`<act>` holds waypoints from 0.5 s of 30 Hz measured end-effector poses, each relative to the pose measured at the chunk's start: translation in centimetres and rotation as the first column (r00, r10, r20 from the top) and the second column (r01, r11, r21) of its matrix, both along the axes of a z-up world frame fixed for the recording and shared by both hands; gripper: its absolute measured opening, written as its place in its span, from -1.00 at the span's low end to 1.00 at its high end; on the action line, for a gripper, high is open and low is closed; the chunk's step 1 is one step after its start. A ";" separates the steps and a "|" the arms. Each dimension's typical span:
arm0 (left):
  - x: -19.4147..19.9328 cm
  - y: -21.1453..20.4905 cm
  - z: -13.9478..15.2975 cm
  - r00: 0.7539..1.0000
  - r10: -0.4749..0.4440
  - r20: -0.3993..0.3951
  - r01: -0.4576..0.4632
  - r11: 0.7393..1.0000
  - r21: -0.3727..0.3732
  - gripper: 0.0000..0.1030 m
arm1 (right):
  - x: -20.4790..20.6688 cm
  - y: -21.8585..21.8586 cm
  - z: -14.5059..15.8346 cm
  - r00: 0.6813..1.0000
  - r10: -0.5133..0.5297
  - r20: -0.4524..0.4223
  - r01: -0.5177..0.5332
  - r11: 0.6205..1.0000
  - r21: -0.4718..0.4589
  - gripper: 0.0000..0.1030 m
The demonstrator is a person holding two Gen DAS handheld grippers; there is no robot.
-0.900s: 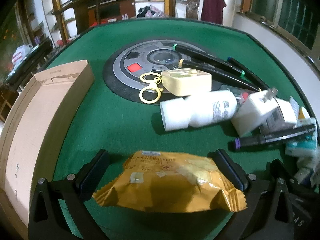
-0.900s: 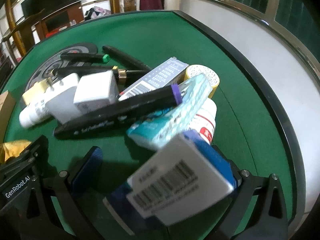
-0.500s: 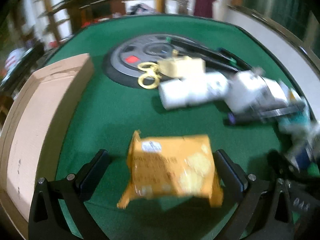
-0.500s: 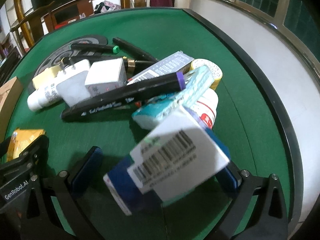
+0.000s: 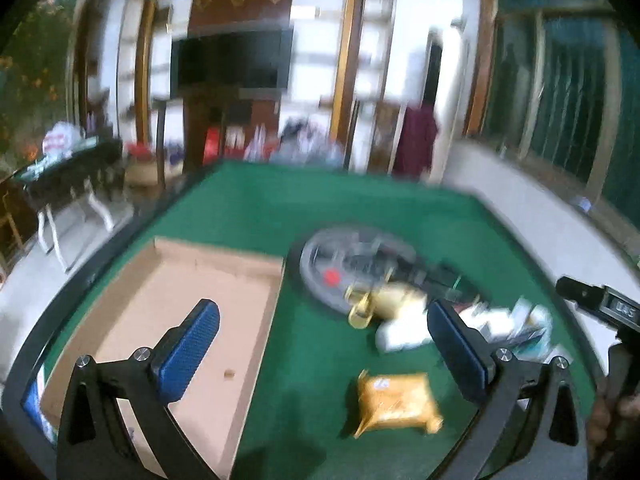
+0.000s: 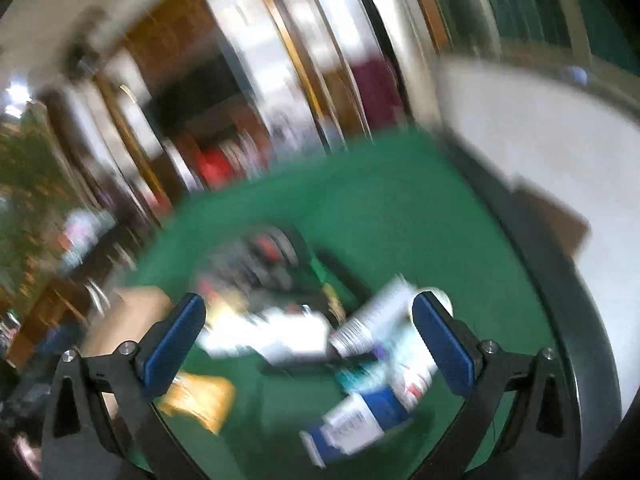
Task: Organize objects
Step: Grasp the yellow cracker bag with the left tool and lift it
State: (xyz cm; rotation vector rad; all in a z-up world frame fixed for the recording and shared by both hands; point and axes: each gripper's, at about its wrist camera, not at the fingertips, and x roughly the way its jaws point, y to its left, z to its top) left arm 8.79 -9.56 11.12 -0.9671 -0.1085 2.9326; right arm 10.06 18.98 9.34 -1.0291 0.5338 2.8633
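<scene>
My left gripper (image 5: 322, 350) hangs open above the green table (image 5: 320, 208) with nothing between its blue pads (image 5: 188, 350). An orange snack packet (image 5: 396, 404) lies on the felt below it, toward the right pad. My right gripper (image 6: 308, 344) is open too and holds nothing. This view is badly blurred. A blue-and-white box (image 6: 356, 420) lies on the table under it, and the orange packet (image 6: 200, 396) shows at the lower left. A pile of small items (image 5: 440, 316) with white bottles, boxes and dark pens lies beyond the packet.
An open flat cardboard box (image 5: 180, 320) sits on the left of the table. A round grey disc (image 5: 352, 264) lies at the centre, with yellow rings on its near edge. The right gripper's body (image 5: 600, 308) shows at the right edge. Furniture stands beyond the table.
Both grippers have risen and drawn back from the table. The orange packet and the blue-and-white box, earlier between the fingers, now lie on the felt below. Both views tilted up toward the room.
</scene>
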 end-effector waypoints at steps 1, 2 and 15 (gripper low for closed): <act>-0.5 0.5 -0.8 0.999 -0.027 0.036 0.028 0.999 -0.038 0.98 | -0.4 0.0 -0.6 1.000 -0.028 0.002 0.028 0.999 0.031 1.00; -0.5 0.9 -1.4 0.997 -0.058 0.053 0.061 0.996 -0.059 0.98 | -0.7 -0.1 -1.2 0.999 -0.051 -0.010 0.051 0.996 0.071 1.00; -0.8 9.0 -5.4 0.801 -0.546 0.246 0.599 0.739 -0.309 0.97 | -1.3 3.4 -3.6 0.991 -0.122 -0.057 0.121 0.992 -0.030 1.00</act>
